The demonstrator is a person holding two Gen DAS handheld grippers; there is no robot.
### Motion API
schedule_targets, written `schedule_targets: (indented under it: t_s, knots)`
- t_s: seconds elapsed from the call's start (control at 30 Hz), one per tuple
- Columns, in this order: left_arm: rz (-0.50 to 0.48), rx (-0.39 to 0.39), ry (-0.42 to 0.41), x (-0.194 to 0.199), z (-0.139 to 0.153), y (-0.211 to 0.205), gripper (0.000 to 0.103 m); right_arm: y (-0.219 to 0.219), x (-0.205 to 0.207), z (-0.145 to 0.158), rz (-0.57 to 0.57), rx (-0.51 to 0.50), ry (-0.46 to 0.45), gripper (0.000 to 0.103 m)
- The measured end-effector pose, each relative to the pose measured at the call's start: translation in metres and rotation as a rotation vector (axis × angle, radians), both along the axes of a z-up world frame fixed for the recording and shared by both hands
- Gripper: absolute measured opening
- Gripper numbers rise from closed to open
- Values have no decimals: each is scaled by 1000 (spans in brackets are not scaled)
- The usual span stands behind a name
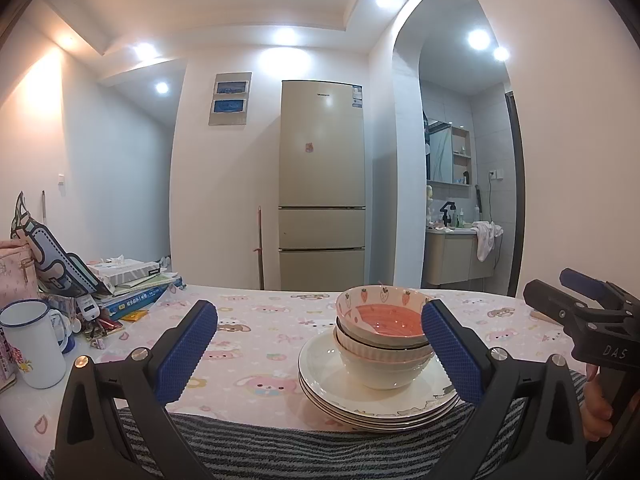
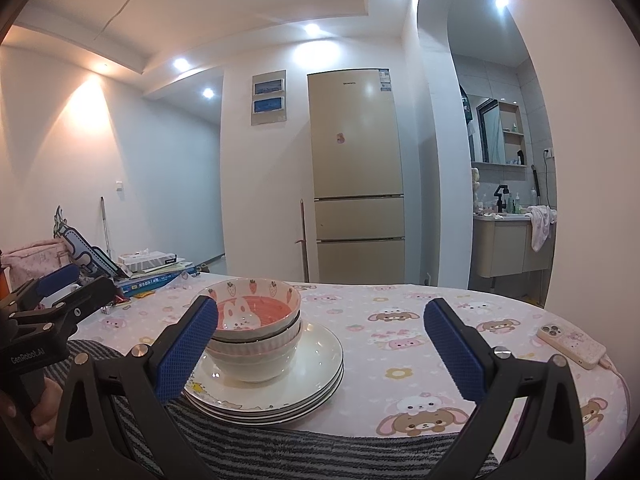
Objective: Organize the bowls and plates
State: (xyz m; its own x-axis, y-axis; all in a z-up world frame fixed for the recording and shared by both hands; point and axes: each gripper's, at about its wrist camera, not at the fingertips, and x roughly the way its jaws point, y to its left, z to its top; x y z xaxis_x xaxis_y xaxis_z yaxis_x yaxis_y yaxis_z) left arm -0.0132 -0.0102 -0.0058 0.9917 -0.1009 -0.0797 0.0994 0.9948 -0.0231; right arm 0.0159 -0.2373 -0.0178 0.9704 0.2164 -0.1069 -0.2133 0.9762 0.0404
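A stack of white plates (image 1: 404, 402) (image 2: 316, 364) sits on the pink cartoon tablecloth near the table's front edge. On it stand nested bowls (image 1: 384, 368) (image 2: 256, 360); the top bowl (image 1: 384, 316) (image 2: 256, 308) is pink inside with strawberries on the rim. My left gripper (image 1: 320, 348) is open and empty, its right finger beside the bowls. My right gripper (image 2: 320, 348) is open and empty, its left finger in front of the bowls. Each gripper also shows in the other's view, the right (image 1: 576, 304) and the left (image 2: 60, 284).
A white enamel mug (image 1: 34, 344), a pile of books (image 1: 136, 288) (image 2: 156, 272) and a pink bag (image 1: 16, 272) crowd the table's left side. A phone (image 2: 572, 346) lies at the right. A striped grey cloth (image 1: 320, 452) (image 2: 320, 452) covers the front edge.
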Motion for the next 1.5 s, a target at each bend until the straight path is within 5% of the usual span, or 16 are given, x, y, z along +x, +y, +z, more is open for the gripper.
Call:
schedule_targets:
  t_s: [1.5]
  knots:
    - [3,-2,9,0,-2,2,103,-4,3,-4,-1,-1,17,103]
